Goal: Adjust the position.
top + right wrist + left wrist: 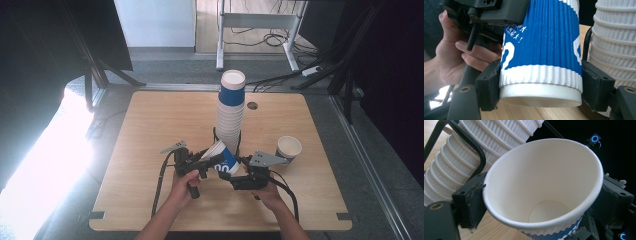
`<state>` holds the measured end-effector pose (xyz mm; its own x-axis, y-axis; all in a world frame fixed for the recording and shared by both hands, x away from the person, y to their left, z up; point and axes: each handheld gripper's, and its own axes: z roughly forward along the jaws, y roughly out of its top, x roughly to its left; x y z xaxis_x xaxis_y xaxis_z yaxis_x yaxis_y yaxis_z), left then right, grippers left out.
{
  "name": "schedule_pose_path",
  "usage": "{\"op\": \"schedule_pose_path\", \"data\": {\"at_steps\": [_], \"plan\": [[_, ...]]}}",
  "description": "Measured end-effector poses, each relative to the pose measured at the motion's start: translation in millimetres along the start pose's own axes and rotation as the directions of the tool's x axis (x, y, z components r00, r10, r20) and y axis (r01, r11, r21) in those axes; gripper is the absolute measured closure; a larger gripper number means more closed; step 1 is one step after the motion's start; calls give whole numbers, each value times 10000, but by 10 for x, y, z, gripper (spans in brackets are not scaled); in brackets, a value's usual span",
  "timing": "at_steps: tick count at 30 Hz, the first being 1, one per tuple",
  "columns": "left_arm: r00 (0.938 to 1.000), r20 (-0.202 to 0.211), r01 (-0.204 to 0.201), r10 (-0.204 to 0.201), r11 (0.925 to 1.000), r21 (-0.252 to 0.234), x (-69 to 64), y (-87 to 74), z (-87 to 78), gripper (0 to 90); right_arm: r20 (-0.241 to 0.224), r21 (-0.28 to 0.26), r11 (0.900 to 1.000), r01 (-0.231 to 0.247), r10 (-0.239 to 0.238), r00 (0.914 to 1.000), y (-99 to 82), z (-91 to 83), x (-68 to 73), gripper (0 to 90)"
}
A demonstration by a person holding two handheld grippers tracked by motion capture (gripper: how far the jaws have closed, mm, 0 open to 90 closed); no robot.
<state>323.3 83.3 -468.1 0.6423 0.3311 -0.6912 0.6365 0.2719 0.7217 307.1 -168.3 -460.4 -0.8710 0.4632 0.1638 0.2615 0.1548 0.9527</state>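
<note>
The blue-and-white cup (223, 159) is lying tilted between both grippers near the table's (150, 130) front: the right gripper (540, 90) is clamping its base, the left gripper (541, 195) is pressing its rim. The tall cup stack (230, 112) is standing just behind, crowding both, while a single cup (288, 147) is sitting apart at the right.

cup: blue-and-white ribbed paper cup (541, 50), base toward the camera
right hand-held gripper (540, 92): both pads pressed on the cup's base end
stack of cups (616, 45): at 3 o'clock
left hand (456, 57): at 9 o'clock
</note>
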Motion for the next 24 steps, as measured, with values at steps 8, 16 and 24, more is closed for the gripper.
{"op": "schedule_pose_path", "data": {"at_steps": [8, 16, 24], "plan": [[9985, 88, 549, -548, 9984, -131, -1, -19, 71, 98, -49, -213, 9998, 60, -61, 10000, 2, 28, 34, 282], [9998, -61, 161, -163, 9996, -221, -47, -33, 73, 164, -36, -93, 9998, 161, -162, 9999, -4, 57, 49, 280], [9999, -20, 146, -146, 9997, -184, -41, -37, 76, 177, -7, -15, 9998, 193, -193, 9998, -2, 51, 47, 277]]}}
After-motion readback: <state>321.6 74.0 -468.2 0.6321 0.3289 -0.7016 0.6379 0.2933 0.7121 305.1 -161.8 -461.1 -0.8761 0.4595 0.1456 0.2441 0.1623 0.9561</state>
